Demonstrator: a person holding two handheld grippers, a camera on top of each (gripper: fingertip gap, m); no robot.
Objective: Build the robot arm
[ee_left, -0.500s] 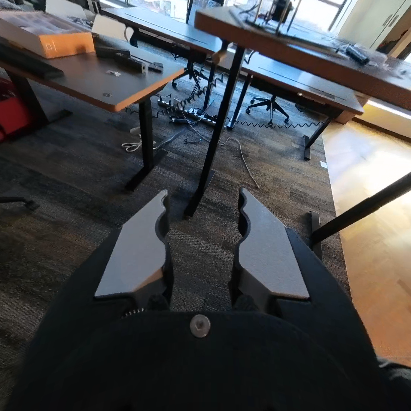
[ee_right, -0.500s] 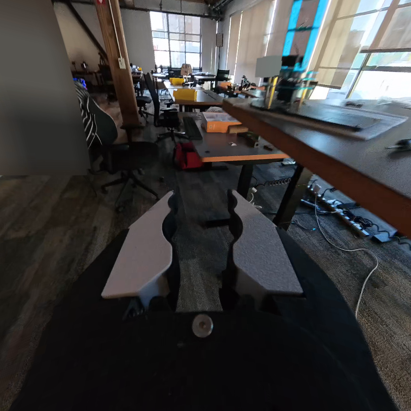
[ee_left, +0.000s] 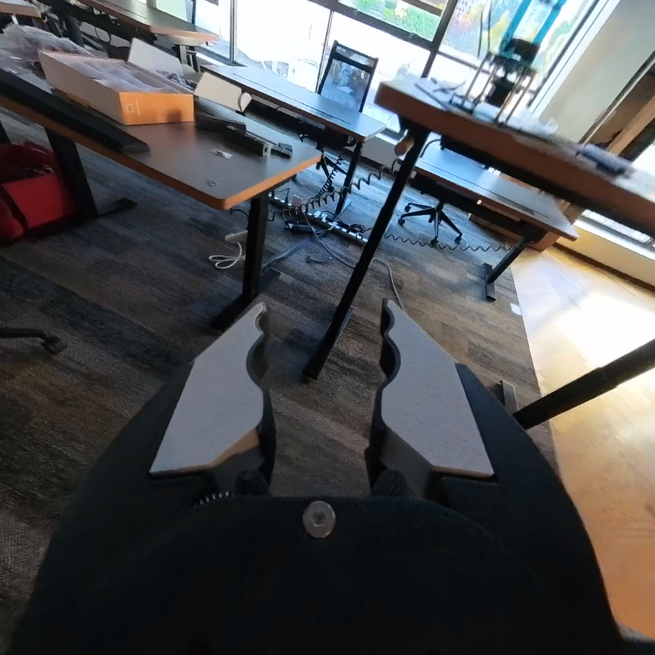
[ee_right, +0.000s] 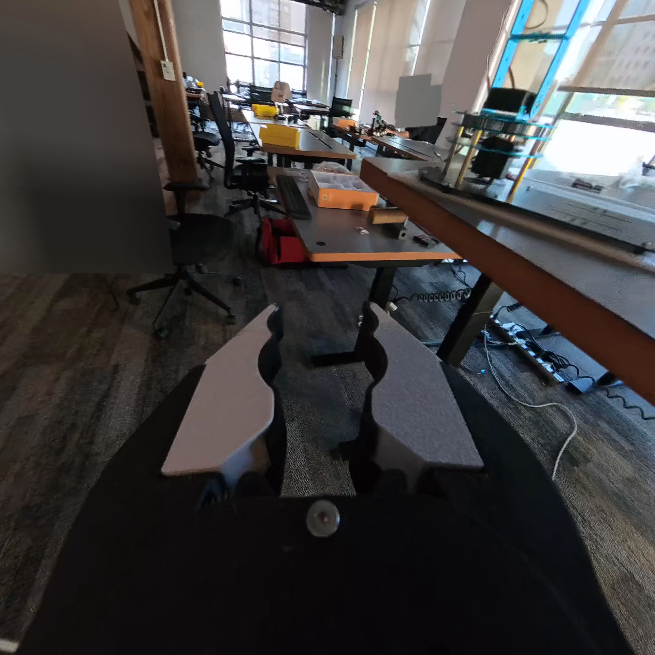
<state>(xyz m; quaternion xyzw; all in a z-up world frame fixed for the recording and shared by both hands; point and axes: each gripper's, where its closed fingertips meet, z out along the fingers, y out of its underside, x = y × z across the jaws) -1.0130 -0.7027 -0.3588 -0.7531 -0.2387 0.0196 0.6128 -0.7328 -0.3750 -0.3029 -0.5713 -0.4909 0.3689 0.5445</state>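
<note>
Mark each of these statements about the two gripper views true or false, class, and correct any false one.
1. The left gripper is open and holds nothing. True.
2. The right gripper is shut on a white cable. False: it is open and empty; the white cable lies on the carpet.
3. An orange box sits on a desk beside a black keyboard. True.
4. The red bag stands on top of that desk. False: it rests on the floor beside it.
5. Both grippers hang above carpet. True.
</note>
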